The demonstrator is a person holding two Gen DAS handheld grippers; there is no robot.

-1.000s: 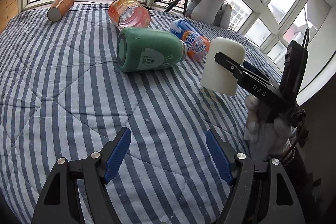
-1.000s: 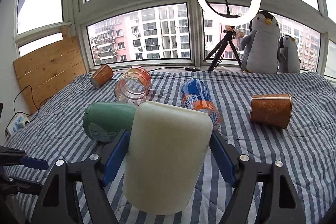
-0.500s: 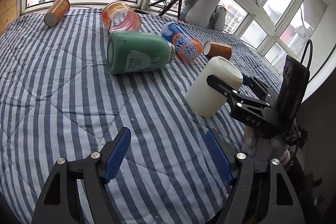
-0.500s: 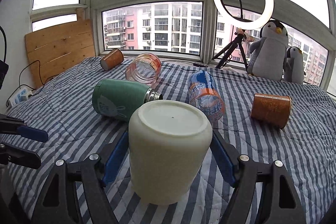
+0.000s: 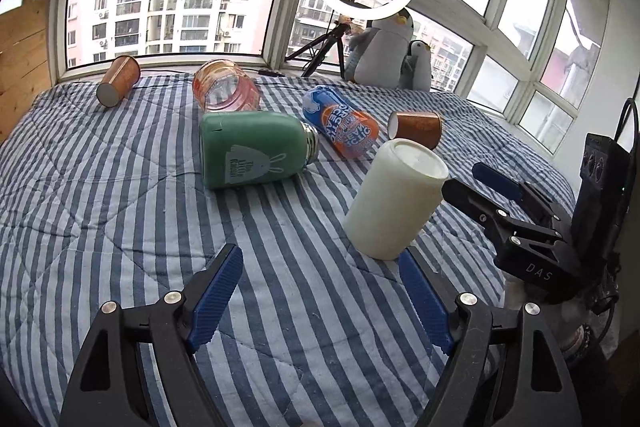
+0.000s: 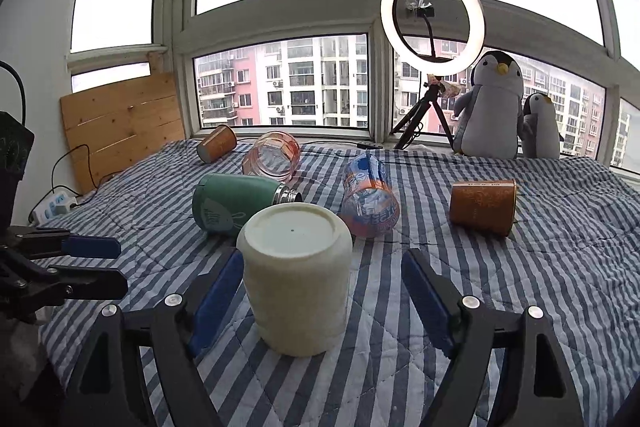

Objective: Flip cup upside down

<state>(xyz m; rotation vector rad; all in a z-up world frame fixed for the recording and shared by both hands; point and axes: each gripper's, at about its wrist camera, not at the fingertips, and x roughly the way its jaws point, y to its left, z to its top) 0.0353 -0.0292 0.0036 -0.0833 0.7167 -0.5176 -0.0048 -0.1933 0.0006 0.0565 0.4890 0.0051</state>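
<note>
Since the earlier frame, your right gripper has released the cream cup: its jaws now stand spread, with a gap on each side of the cup. Your left gripper is also spread and holds nothing.

The cup stands upside down, base upward, on the striped bedspread, near the edge closest to you and between the right fingers.

Count the items lying on their sides beyond the cup:
1. One green flask, just behind the cup.
2. One blue-and-orange can.
3. One clear pink jar.
4. Two copper cups: one toward the right edge, one at the far edge.

Two plush penguins and one ring light stand along the window edge.
</note>
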